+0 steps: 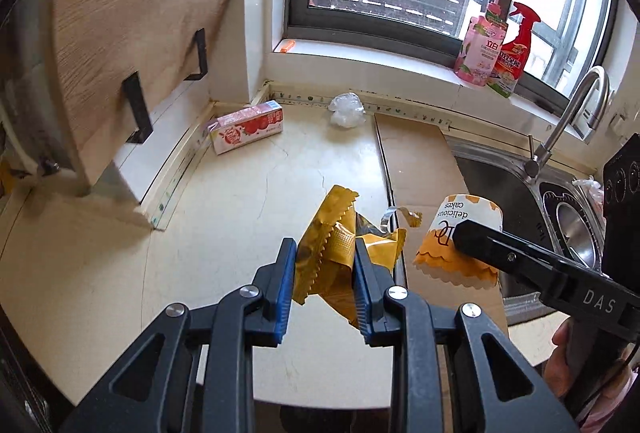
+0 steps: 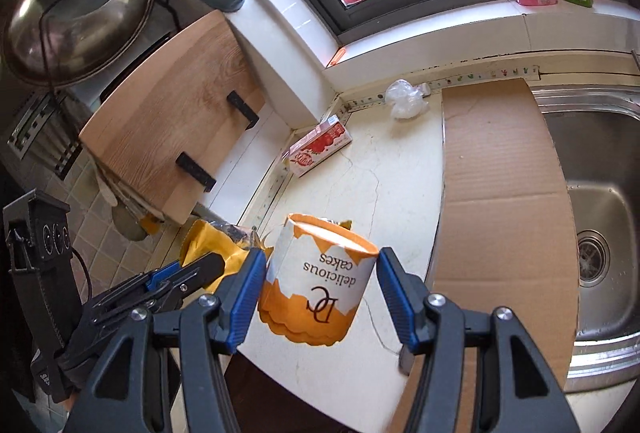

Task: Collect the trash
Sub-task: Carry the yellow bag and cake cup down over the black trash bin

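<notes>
Left wrist: tongs (image 1: 325,265) clamping wrapper (image 1: 328,253).

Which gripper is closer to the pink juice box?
Left. The left gripper, holding the yellow wrapper, is nearer the pink juice box; the right gripper is farther, by the sink.

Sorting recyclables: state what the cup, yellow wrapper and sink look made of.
Cup: likely paper or thin card, matte and printed, edge scalloped.
Yellow wrapper: seemingly plastic film, glossy, creased, with serrated edges and a dark lining.
Sink: brushed steel, judging by its grey metallic sheen.
</notes>
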The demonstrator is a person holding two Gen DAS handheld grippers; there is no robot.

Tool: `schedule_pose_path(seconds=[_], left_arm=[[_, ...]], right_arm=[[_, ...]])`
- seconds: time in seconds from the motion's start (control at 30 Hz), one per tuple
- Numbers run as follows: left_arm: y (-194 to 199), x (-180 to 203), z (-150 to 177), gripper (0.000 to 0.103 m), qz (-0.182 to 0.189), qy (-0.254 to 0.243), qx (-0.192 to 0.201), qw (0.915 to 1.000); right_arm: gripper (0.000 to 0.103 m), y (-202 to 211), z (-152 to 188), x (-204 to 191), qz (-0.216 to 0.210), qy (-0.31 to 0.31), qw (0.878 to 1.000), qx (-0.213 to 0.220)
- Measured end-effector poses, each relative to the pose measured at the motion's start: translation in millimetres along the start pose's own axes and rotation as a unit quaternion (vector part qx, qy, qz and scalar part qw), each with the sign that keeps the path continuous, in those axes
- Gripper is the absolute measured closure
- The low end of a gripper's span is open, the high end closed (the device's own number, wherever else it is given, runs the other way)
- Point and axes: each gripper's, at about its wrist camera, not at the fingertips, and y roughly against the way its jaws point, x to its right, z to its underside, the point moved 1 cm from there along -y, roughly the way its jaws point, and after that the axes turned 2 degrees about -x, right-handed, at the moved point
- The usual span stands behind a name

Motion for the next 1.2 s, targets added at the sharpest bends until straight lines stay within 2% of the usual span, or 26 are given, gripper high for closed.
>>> schedule_pose_path(seconds=[0.27, 0.43, 0.6, 0.87, 1.03, 1.2], left_arm=[[61, -19, 99, 0.078, 0.001, 0.031, 0.002, 0.9995], [78, -28, 153, 0.078, -0.008, 0.046, -0.005, 0.9989], [77, -35, 201, 0.078, -0.016, 0.054, -0.020, 0.9982], [41, -37, 277, 0.078, -0.022, 0.059, -0.083, 0.9946], [-2, -41, 323, 0.078, -0.016, 0.075, -0.126, 0.9890], [-55, -44, 371, 0.078, -0.027, 0.091, -0.160, 0.9826]], right_arm=[[0.045, 31, 82, -38, 0.007, 0.033, 0.999, -0.012], [0.045, 41, 135, -50, 0.018, 0.048, 0.998, -0.033], [0.045, 41, 184, -54, 0.029, 0.057, 0.996, -0.059], [0.045, 11, 249, -34, 0.052, 0.044, 0.991, -0.118], [0.045, -23, 286, -6, 0.068, 0.031, 0.985, -0.157], [0.045, -62, 322, 31, 0.082, 0.024, 0.977, -0.194]])
